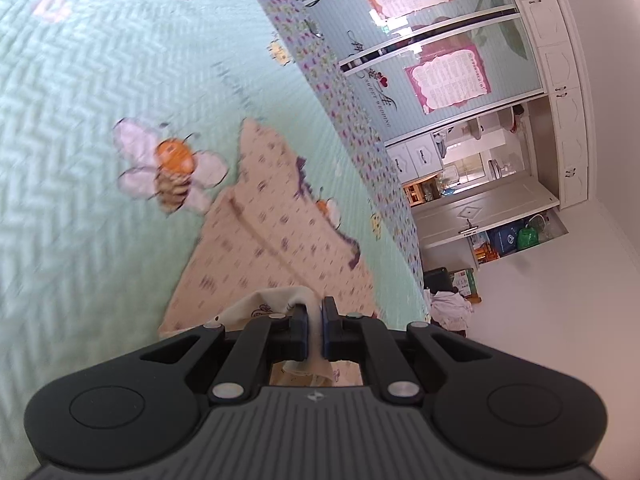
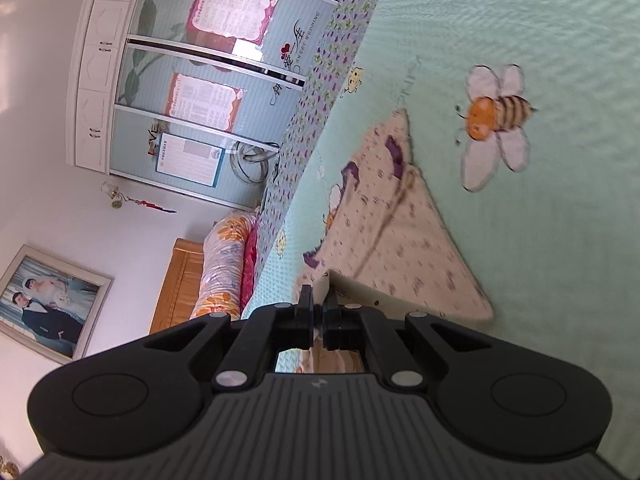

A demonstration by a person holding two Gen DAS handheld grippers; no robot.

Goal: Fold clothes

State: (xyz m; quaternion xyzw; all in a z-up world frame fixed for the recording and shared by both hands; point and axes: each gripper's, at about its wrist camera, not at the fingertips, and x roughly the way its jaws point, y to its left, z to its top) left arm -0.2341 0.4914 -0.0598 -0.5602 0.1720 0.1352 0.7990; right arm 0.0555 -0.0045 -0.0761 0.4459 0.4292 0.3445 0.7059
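— On the mint-green quilt [image 1: 80, 80], beside the big stitched bee [image 1: 174, 170], what lies there?

— A cream garment [image 1: 276, 240] with small purple marks and dark purple trim along one edge. It spreads flat over the quilt just beside the bee, running from the bee toward both cameras, with a crease line down its length.

— And the left gripper [image 1: 315, 320]?

— Its jaws stand narrow, pinched on a fold of the garment's pale cloth. The fabric bunches up between the blue pads [image 1: 306, 334] and drapes over the near finger, on the side of the garment away from the bee.

— The right gripper [image 2: 318, 312]?

— Drawn close as well. A lifted corner of the garment [image 2: 400, 248] rises right at the fingertips; it looks gripped, though the blur makes the contact hard to read. From this camera the bee [image 2: 494, 114] sits beyond the garment's far point, out on the quilt [image 2: 560, 240].

— Anything around the bed?

— Past the quilt's flowered border [image 1: 320, 80], on the side of the garment away from the bee, stands a wardrobe [image 1: 420, 40] with sliding panels and pink-framed sheets stuck on it. The right camera also catches a rolled floral bedding bundle [image 2: 224, 264] against a wooden headboard [image 2: 180, 280], and a framed photograph [image 2: 48, 304] on the wall — all well apart from the bee.
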